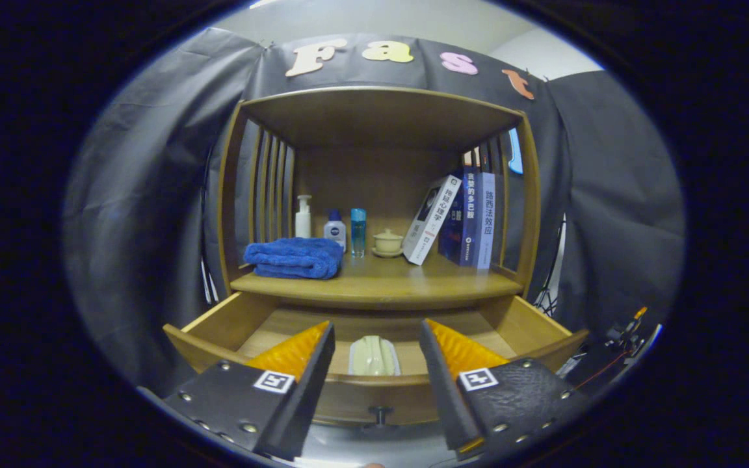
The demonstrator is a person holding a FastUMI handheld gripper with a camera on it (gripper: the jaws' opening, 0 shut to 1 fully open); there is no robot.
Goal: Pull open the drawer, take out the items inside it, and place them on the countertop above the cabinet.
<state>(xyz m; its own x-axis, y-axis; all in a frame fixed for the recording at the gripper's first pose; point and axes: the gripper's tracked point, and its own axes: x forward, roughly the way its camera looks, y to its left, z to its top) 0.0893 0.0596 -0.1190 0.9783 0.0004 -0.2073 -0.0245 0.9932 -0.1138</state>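
The wooden drawer (218, 325) of the cabinet stands pulled out, its front panel with a small dark knob (380, 412) lying just under my fingers. Inside it, on the drawer floor, lies a pale green packet in clear wrap (373, 356). My gripper (376, 335) hovers open above the drawer's front, and the packet shows in the gap between its two fingers, a little beyond them. Past the drawer runs the wooden countertop (400, 283) of the cabinet.
On the countertop lie a folded blue towel (295, 257) at the left, a white pump bottle (303, 216), two small bottles (347, 230), a lidded cup (387, 242) and several leaning books (459, 218) at the right. Slatted side walls and a top shelf box in the countertop.
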